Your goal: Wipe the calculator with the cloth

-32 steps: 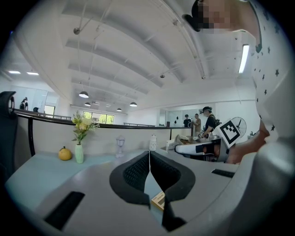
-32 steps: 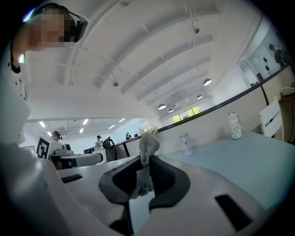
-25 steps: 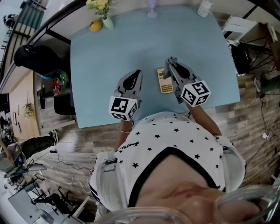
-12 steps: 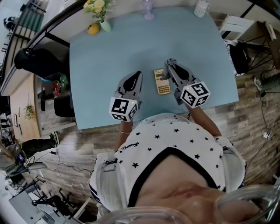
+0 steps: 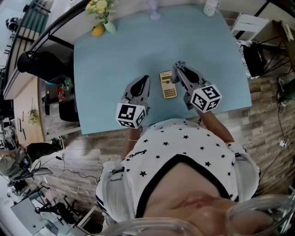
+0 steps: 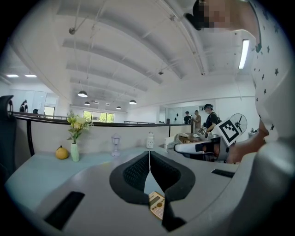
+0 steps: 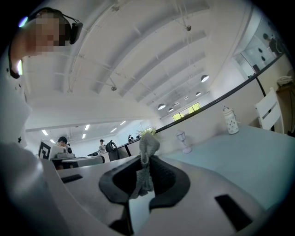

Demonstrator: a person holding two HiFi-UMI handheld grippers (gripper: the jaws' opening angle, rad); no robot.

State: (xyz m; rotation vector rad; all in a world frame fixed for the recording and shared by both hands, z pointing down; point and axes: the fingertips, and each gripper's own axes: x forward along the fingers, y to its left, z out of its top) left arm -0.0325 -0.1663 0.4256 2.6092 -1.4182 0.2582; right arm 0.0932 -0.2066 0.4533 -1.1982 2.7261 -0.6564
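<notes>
A pale blue bench [image 5: 115,55] stands in a bright open-plan office, with a vase of yellow flowers [image 5: 105,11] at its far edge. The right gripper's [image 7: 146,159] fingers pinch a grey knitted cloth [image 7: 147,147], which sticks out past their tips. The left gripper's [image 6: 150,156] fingers are pressed together with nothing between them. Between the two grippers a small gold-coloured calculator [image 5: 168,84] lies flat on the bench, just beside the right gripper's tips. Whether the cloth touches it cannot be told. To wipe well, the cloth's loose end should be laid flat on the keypad and drawn lengthwise with light pressure. The left gripper could steady the calculator's near edge so that it does not slide.
</notes>
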